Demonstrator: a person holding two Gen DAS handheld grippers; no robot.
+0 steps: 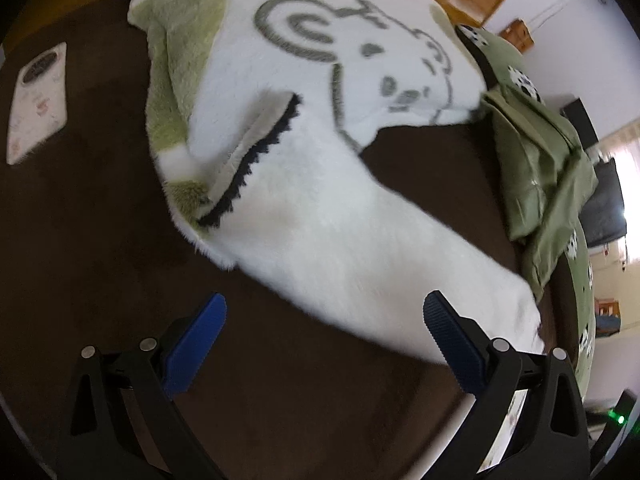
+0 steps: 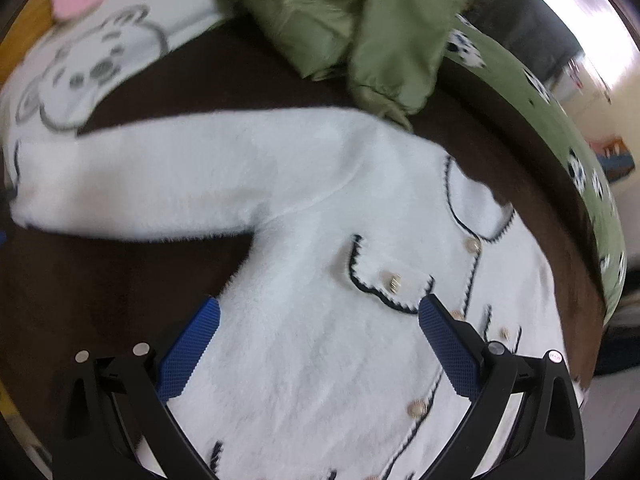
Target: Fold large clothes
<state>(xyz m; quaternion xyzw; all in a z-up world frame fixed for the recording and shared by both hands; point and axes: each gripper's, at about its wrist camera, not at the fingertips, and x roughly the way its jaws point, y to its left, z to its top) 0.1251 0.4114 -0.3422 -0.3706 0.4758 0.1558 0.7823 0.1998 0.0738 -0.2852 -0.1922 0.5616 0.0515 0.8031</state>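
A white fluffy cardigan (image 2: 320, 320) with black scalloped trim and gold buttons lies spread flat on a dark brown surface (image 2: 100, 280), one sleeve (image 2: 160, 176) stretched out to the left. My right gripper (image 2: 320, 312) is open and empty, just above the cardigan's chest by its pocket (image 2: 384, 280). In the left wrist view the same sleeve (image 1: 360, 248) runs diagonally, its black-trimmed cuff (image 1: 256, 160) up left. My left gripper (image 1: 324, 312) is open and empty, just short of the sleeve's near edge.
A white blanket with a grey bear drawing (image 1: 340, 52) (image 2: 92, 60) lies beyond the cardigan. A folded olive-green jacket (image 1: 540, 168) (image 2: 360, 28) sits at the far side. A white phone-like slab (image 1: 38, 100) lies to the left. A green patterned edge (image 2: 560, 132) borders the surface.
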